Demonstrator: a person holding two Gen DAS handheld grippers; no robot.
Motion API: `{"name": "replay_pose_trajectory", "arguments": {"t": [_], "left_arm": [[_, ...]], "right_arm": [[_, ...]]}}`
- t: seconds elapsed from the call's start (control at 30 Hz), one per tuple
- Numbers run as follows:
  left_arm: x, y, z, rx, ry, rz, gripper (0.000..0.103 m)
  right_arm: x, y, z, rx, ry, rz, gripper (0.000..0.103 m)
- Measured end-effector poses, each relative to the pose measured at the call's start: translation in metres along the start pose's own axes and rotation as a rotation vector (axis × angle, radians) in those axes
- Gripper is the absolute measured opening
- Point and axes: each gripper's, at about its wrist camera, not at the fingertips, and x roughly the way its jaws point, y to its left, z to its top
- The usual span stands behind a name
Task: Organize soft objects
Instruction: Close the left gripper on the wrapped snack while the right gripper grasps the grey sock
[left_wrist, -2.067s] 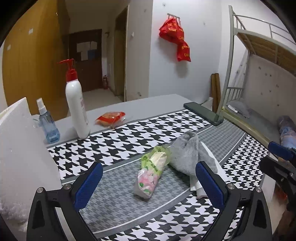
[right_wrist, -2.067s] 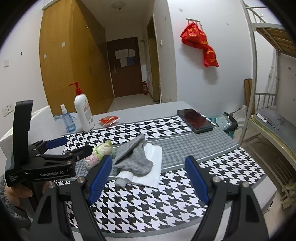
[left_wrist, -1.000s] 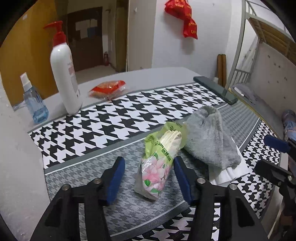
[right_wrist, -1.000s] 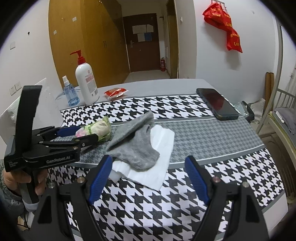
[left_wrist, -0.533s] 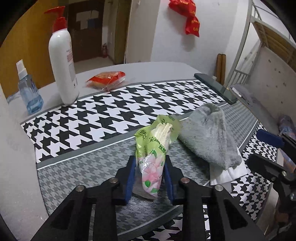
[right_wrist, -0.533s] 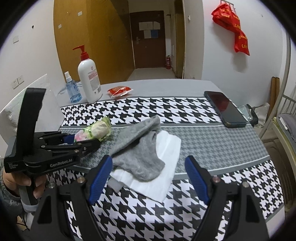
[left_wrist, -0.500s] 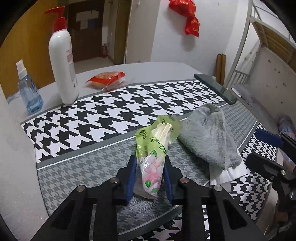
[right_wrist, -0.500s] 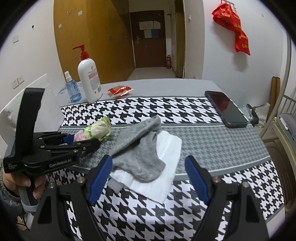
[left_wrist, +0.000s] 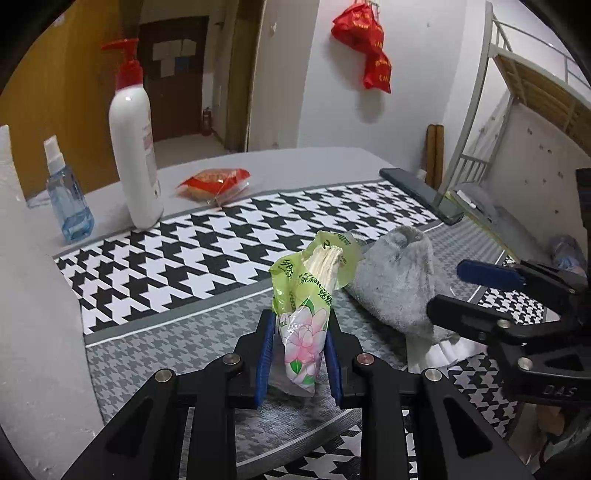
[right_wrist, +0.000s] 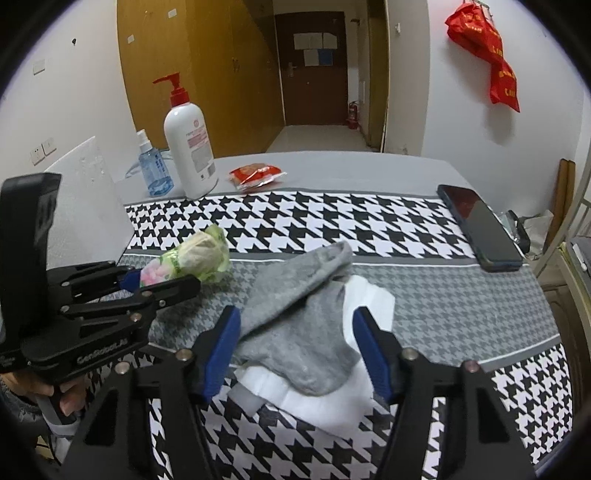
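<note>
- While our left gripper (left_wrist: 298, 354) squeezes the flowered tissue pack (left_wrist: 307, 321) between its blue pads, the pack rests on the grey band of the houndstooth cloth (right_wrist: 369, 221).
- Our right gripper (right_wrist: 299, 354) is closing its jaws around the grey sock (right_wrist: 306, 325); the pads are beside it, not yet pressing.
- We see the sock lying partly on a white folded cloth (right_wrist: 332, 402), just beside the pack.
- Behind stand a pump bottle (right_wrist: 189, 147), a blue spray bottle (right_wrist: 153, 170), a red snack packet (right_wrist: 256, 175) and a phone (right_wrist: 480, 229).

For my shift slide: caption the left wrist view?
Left gripper clamps the floral tissue pack beside the grey sock.
</note>
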Motion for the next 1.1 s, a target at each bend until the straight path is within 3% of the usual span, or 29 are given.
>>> {"name": "replay_pose_trajectory", "arguments": {"t": [0.13, 0.3, 0.4, 0.6, 0.93, 1.07, 1.1], "left_arm": [[-0.003, 0.002, -0.001, -0.001, -0.002, 0.0, 0.027], [-0.007, 0.003, -0.001, -0.001, -0.006, 0.005, 0.027], [-0.007, 0.002, -0.001, 0.001, -0.006, 0.006, 0.027], [-0.007, 0.002, -0.001, -0.002, -0.006, 0.011, 0.027], [-0.013, 0.008, 0.0, -0.021, -0.014, 0.014, 0.027], [-0.016, 0.009, 0.0, -0.023, -0.02, 0.018, 0.027], [-0.017, 0.01, 0.0, -0.024, -0.021, 0.02, 0.027]], "right_arm": [[0.009, 0.003, 0.002, -0.011, 0.025, -0.004, 0.048], [0.013, 0.005, 0.002, -0.02, 0.037, -0.013, 0.04], [0.014, 0.007, 0.001, -0.034, 0.045, -0.012, 0.027], [0.018, 0.007, 0.001, -0.018, 0.06, 0.004, 0.012], [-0.016, 0.01, 0.012, -0.013, -0.027, 0.028, 0.009], [-0.003, 0.016, 0.012, -0.044, 0.03, 0.037, 0.011], [0.001, 0.02, 0.011, -0.055, 0.041, 0.035, 0.018]]}}
